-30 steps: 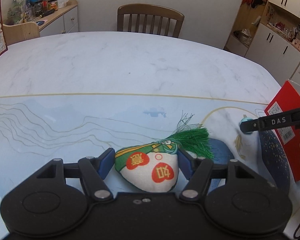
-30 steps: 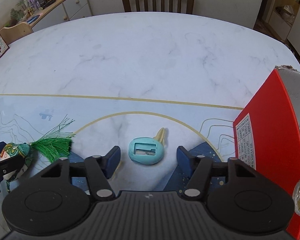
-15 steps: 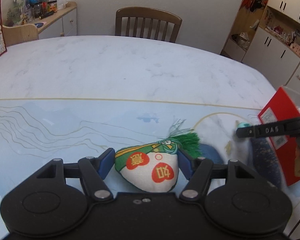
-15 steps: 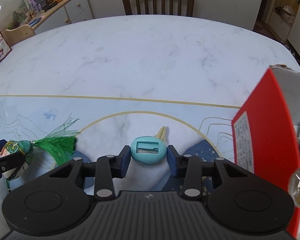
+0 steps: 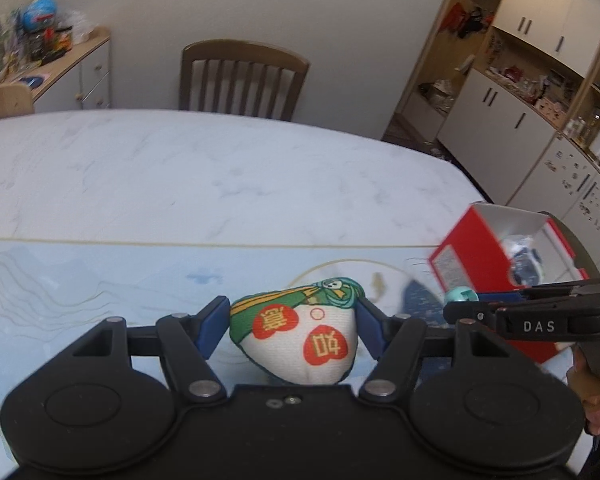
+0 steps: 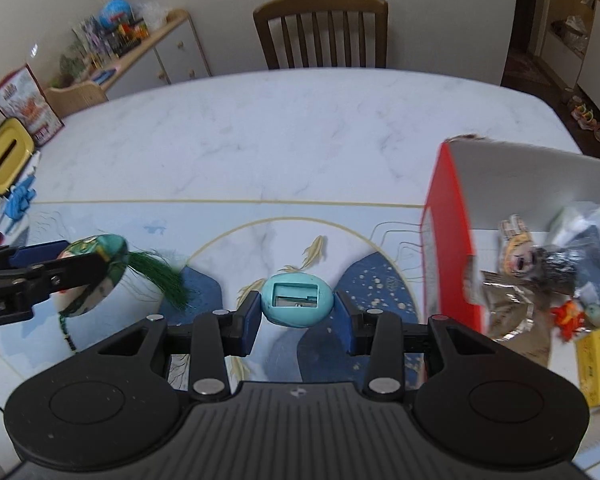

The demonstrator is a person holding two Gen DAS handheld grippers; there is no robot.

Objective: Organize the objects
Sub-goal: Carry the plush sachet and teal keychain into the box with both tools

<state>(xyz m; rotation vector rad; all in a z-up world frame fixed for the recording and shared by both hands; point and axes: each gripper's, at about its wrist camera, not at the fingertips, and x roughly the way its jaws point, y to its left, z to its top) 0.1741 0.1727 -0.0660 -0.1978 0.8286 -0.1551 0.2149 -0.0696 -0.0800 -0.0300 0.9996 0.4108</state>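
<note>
While both claws hover above the patterned mat, reading left to right:

Left gripper: closed on the cloth pouch, blue pads pressed to both flanks, pouch lifted off the mat. Fat rounded end toward the camera, tied neck pointing away, green tassel trailing from the neck in the right wrist view. Two red hearts on the white cloth, each with a yellow Chinese character, upside down from this angle; not read with confidence.

Right gripper: closed on the pale blue egg-shaped pencil sharpener, long axis across the jaws, blade slot facing up. Also clear of the mat, by the look of it. "DAS" in white letters on the side of this gripper, seen from the left wrist.

Red box: open at the top, already holding packets and small toys, just to the right of the right gripper and farther right of the left one. Right hand plainly nearer. Likely next: carry rightward over the red wall, sharpener first, pouch after. White label with small print on the red side, too blurred to read.
</note>
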